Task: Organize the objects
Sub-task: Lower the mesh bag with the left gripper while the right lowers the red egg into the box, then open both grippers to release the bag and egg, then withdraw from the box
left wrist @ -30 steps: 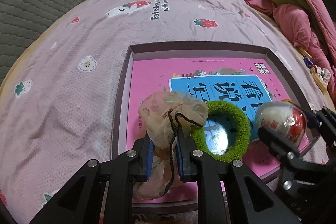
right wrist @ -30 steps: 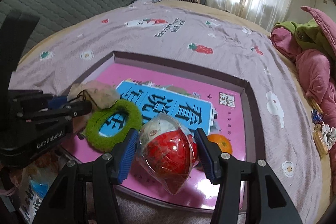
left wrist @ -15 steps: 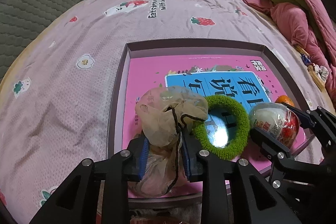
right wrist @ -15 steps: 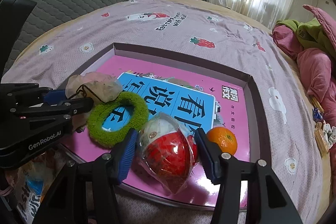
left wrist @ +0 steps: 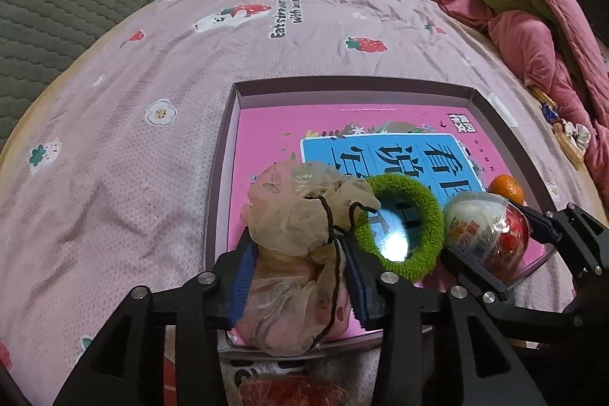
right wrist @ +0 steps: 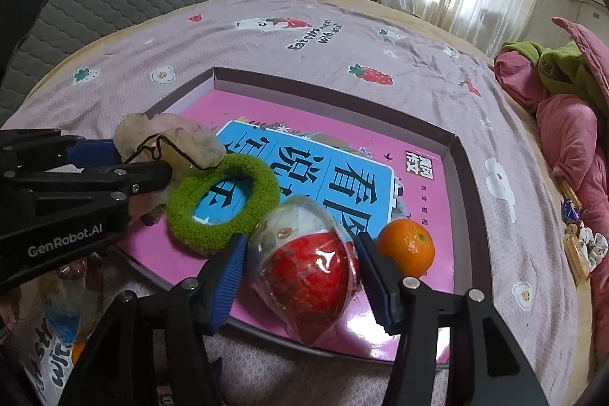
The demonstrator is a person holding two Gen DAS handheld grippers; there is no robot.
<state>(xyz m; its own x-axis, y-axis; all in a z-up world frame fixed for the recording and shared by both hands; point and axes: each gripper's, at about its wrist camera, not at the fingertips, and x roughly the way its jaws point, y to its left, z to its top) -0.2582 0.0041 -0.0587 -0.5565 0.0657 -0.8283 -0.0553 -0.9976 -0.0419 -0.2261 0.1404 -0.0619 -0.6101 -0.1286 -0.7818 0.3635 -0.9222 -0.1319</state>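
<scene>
Your left tongs (left wrist: 297,273) are opening around the beige drawstring pouch (left wrist: 304,227), which sits between the pads at the shallow box lid's (right wrist: 466,177) near-left corner, part of it hanging over the near rim. Your right tongs (right wrist: 300,276) are opening too, the pads now just clear of the plastic-wrapped red-and-white ball (right wrist: 308,253) resting inside the lid at six o'clock. A green fuzzy ring (right wrist: 222,200) lies at the ball's ten o'clock, a tangerine (right wrist: 407,250) at its three. The risk: the pouch's cord may snag a pad as you withdraw, dragging it off the lid onto the bed (left wrist: 114,158); the rounded ball may roll once released.
</scene>
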